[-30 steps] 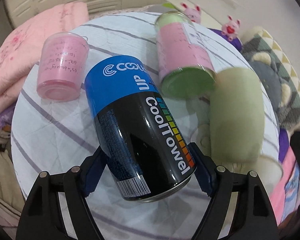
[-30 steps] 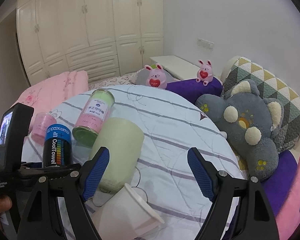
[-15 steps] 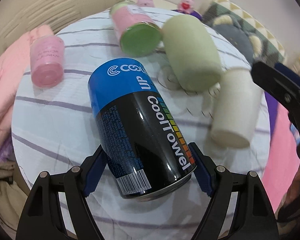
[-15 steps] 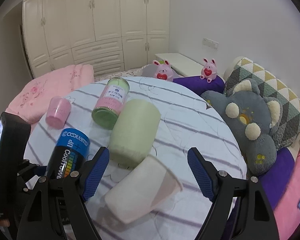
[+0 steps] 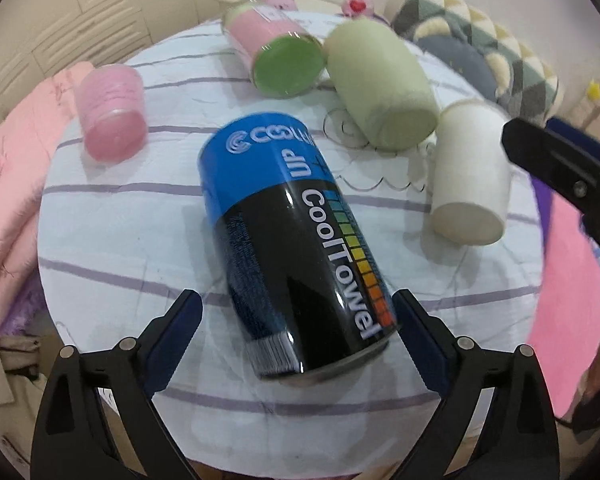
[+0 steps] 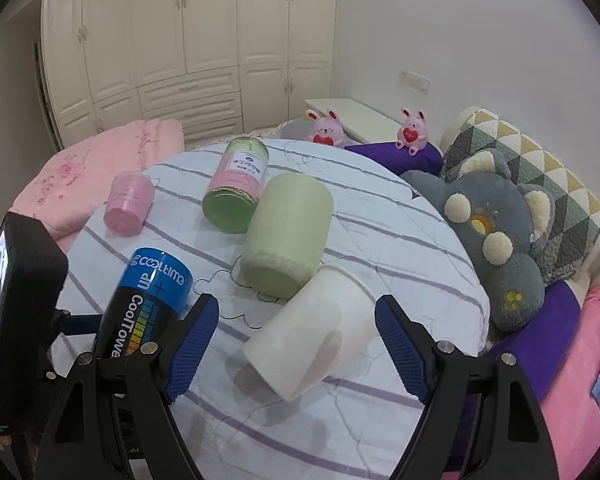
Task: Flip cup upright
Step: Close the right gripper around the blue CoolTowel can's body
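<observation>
A blue and black "CoolTowel" can lies tilted on the round striped table, its blue end pointing away. My left gripper is open, and the can's near end sits between the fingers with a gap on the left side. The can also shows in the right wrist view. A white cup lies on its side between the fingers of my open right gripper. A pale green cup lies on its side behind it.
A pink and green jar and a small pink cup lie on the table's far side. Pink bedding lies at left. A grey plush bear and patterned pillows lie at right. White wardrobes stand behind.
My left gripper has opened and let go of the can, which now rests on the table. My right gripper has moved in around the white cup.
</observation>
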